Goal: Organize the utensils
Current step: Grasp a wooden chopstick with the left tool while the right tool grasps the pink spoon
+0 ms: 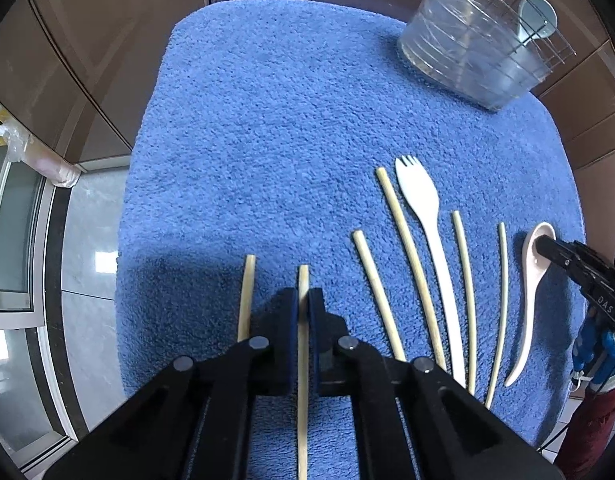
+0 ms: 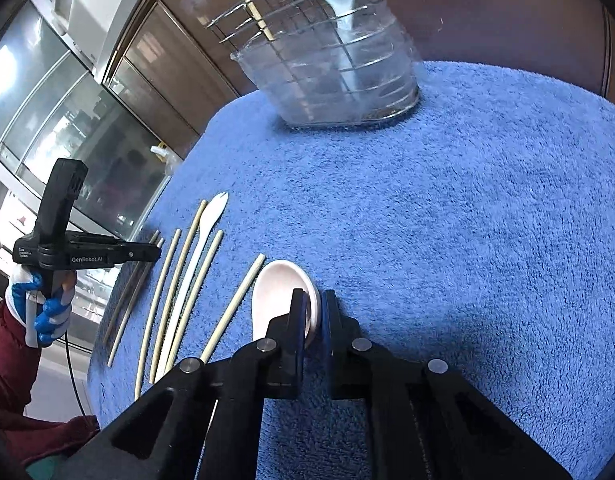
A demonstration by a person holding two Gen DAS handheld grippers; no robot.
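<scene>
Legibly, "GenRobot.AI" marks the black left gripper (image 2: 157,254), clamped on a pale wooden chopstick (image 1: 303,280); the right gripper (image 2: 314,312) pinches a white ceramic spoon (image 2: 281,292).

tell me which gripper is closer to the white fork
Left. The left gripper is shut on a chopstick a few utensils over from the fork. The right gripper grips the spoon at the row's far end.

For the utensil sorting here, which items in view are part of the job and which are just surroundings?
Part of the job:
left gripper, shut on a chopstick
right gripper, shut on the white spoon rim
spork
loose chopsticks
caddy

Surroundings:
blue towel
cabinets
</scene>
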